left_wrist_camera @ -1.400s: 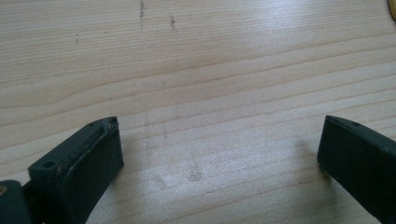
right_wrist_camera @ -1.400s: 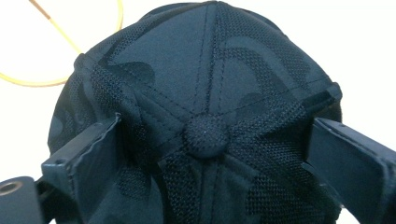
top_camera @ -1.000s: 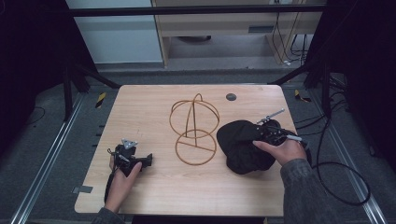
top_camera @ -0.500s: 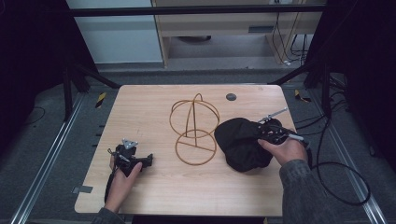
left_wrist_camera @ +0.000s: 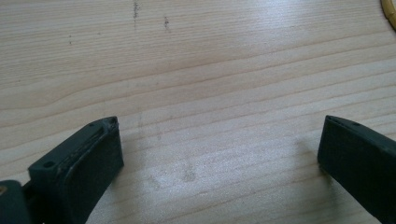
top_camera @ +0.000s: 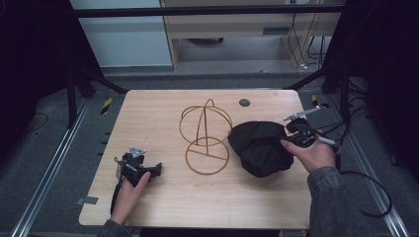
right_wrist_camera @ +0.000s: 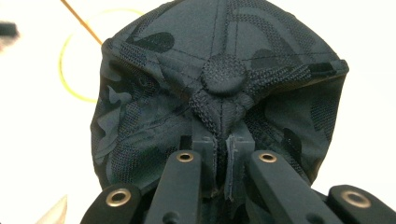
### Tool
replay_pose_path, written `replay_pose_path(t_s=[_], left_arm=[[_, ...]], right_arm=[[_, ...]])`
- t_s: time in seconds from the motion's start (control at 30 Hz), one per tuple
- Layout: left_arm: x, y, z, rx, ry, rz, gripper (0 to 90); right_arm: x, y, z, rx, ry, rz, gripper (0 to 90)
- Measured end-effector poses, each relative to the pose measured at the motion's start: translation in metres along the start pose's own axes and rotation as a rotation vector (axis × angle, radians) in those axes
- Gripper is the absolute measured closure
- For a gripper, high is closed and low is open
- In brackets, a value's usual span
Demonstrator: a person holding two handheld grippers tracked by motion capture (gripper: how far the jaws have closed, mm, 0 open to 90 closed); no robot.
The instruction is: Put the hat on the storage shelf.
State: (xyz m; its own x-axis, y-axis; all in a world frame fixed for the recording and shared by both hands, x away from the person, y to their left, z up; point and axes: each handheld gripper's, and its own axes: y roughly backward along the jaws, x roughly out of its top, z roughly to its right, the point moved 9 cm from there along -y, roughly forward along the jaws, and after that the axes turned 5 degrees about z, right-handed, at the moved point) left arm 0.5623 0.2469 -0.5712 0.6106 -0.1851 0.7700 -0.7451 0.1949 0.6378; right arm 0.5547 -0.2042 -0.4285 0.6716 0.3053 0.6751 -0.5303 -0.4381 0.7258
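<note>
Our right gripper [right_wrist_camera: 218, 140] has its jaws pinched nearly together on a fold of the black cap [right_wrist_camera: 219, 84], just below the crown button [right_wrist_camera: 223, 74], so the cap hangs straight ahead of the jaws with its crown facing us. Beyond the cap and off to that gripper's left stands the wire hat stand [top_camera: 206, 136], close beside the cap but, as far as we can tell from the high view, not touching it. The right hand [top_camera: 309, 154] is the nearer one to the stand by far. Our left gripper [left_wrist_camera: 219, 154] rests low over the bare table [left_wrist_camera: 196, 60], jaws spread wide and holding nothing, well apart from the cap, the stand's ring lying ahead of it to its right
</note>
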Motion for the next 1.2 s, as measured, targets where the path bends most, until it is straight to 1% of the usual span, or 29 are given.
replay_pose_path(t_s=[0.03,0.2,0.23,0.27,0.33,0.37,0.4,0.43,0.53,0.63,0.7,0.73,0.83,0.93,1.03,1.13,1.2], left_arm=[[0.0,0.0,0.0,0.0,0.0,0.0,0.0],[0.0,0.0,0.0,0.0,0.0,0.0,0.0],[0.0,0.0,0.0,0.0,0.0,0.0,0.0],[0.0,0.0,0.0,0.0,0.0,0.0,0.0],[0.0,0.0,0.0,0.0,0.0,0.001,0.0],[0.0,0.0,0.0,0.0,0.0,0.001,0.0],[0.0,0.0,0.0,0.0,0.0,0.001,0.0],[0.0,0.0,0.001,-0.001,0.0,0.001,0.0],[0.0,0.0,0.001,-0.001,0.0,0.001,0.0],[0.0,0.0,0.001,-0.001,0.0,0.001,0.0],[0.0,0.0,0.001,-0.001,-0.001,0.001,0.0],[0.0,0.0,0.001,-0.001,0.003,0.003,0.0],[0.0,0.0,0.001,-0.001,0.003,0.003,0.0],[0.0,0.0,0.001,-0.001,0.003,0.003,0.0],[0.0,0.0,0.001,0.0,0.004,0.003,0.0],[0.0,0.0,0.001,0.0,0.004,0.003,0.0],[0.0,0.0,0.001,0.0,0.004,0.003,0.0]], right_arm=[[0.003,0.005,0.0,0.008,-0.003,0.018,85.7],[0.021,0.033,0.0,0.005,-0.004,0.098,85.6],[0.021,0.033,0.0,0.005,-0.004,0.098,85.6],[0.029,0.045,-0.002,-0.012,0.003,0.128,85.5],[0.034,0.053,-0.004,-0.026,0.016,0.142,85.5],[0.034,0.053,-0.004,-0.026,0.016,0.142,85.5],[0.041,0.062,-0.008,-0.026,0.022,0.167,85.4],[0.044,0.066,-0.009,-0.019,0.023,0.184,85.4],[0.05,0.075,-0.014,-0.007,0.02,0.215,85.4],[0.057,0.086,-0.016,-0.015,0.028,0.242,85.5],[0.059,0.089,-0.017,-0.014,0.027,0.248,85.5],[0.064,0.095,-0.018,-0.016,0.022,0.269,85.5],[0.068,0.1,-0.018,-0.023,0.023,0.288,85.5],[0.073,0.107,-0.018,-0.01,0.012,0.321,85.5],[0.077,0.112,-0.022,0.009,-0.004,0.337,85.5],[0.083,0.116,-0.027,0.012,0.006,0.36,85.5],[0.088,0.119,-0.032,0.023,0.007,0.375,85.5]])
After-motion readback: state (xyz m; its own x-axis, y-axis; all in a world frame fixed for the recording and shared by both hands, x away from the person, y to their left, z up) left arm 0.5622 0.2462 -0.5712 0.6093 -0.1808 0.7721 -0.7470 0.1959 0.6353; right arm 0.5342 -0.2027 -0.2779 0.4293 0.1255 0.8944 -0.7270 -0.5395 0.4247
